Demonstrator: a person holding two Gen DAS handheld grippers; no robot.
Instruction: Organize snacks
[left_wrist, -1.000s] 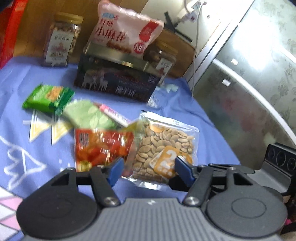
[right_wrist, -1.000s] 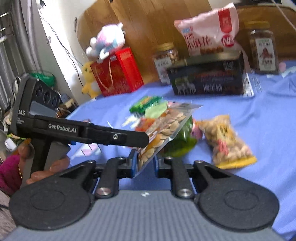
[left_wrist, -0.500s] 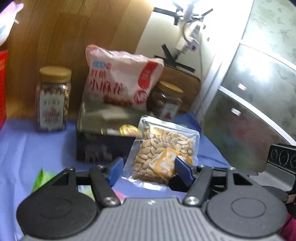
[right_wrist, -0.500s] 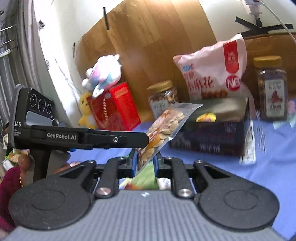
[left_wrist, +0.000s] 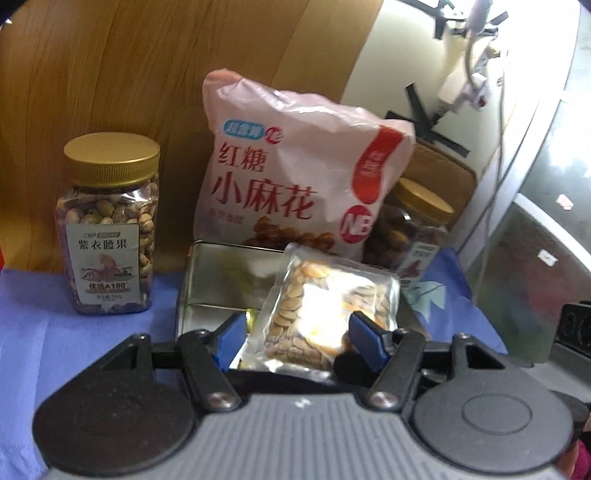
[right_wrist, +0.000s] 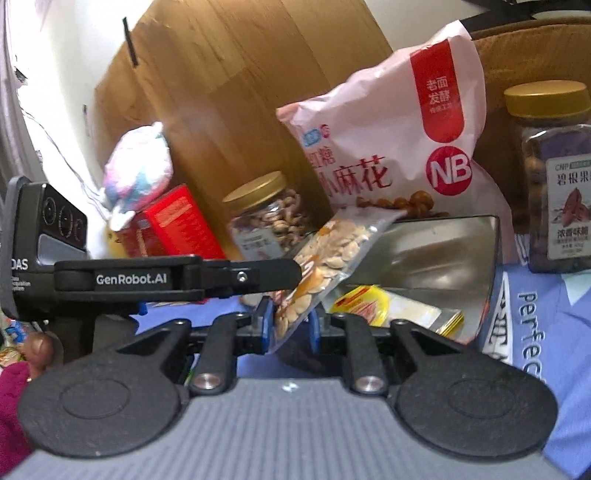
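Note:
A clear packet of pale seeds (left_wrist: 321, 306) hangs tilted over the open metal tin (left_wrist: 221, 273). It lies between the blue pads of my left gripper (left_wrist: 299, 336), which is open, with a gap showing at the left pad. In the right wrist view the seed packet (right_wrist: 332, 251) leans up toward the tin (right_wrist: 443, 236), its lower corner between the pads of my right gripper (right_wrist: 290, 328). Those jaws are opening, and a dark gap shows beside the right pad. The left gripper (right_wrist: 291, 273) reaches in from the left to the packet's face.
A yellow packet (right_wrist: 362, 302) lies inside the tin. A pink snack bag (left_wrist: 295, 177) leans behind the tin, with a gold-lidded nut jar (left_wrist: 107, 229) to its left and another jar (left_wrist: 417, 229) to its right. A red box (right_wrist: 173, 225) and a plush toy (right_wrist: 136, 170) stand far left on the blue cloth (left_wrist: 37, 332).
Both grippers carried the seed packet from above the loose snacks back to the tin, which now fills the near view. The right jaws have parted a little and the packet has tipped.

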